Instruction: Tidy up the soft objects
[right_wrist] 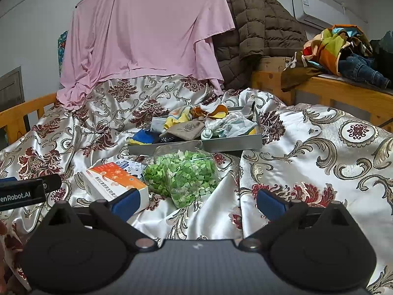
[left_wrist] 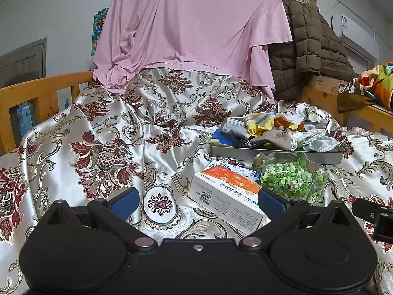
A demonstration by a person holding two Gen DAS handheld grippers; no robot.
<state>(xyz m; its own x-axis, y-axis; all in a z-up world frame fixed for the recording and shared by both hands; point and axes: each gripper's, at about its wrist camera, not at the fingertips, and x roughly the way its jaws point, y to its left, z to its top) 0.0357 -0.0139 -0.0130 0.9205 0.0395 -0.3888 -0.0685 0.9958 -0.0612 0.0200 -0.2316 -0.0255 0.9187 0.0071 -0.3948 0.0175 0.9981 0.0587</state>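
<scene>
Bedspread of floral satin carries a grey tray; both claws gape, holding nothing.

A bed with a wooden rail carried everything, spread with a shiny white satin cover patterned in dark red and gold scrollwork and lying in loose folds. A shallow grey metal tray sat directly on the cover, heaped with small soft fabrics. Just in front of the tray a clear jar of green pieces lay on its side on the cover. To the left of the jar, close against it, lay a white and orange box. Behind the tray, a pink sheet draped down onto the far end of the cover.
</scene>
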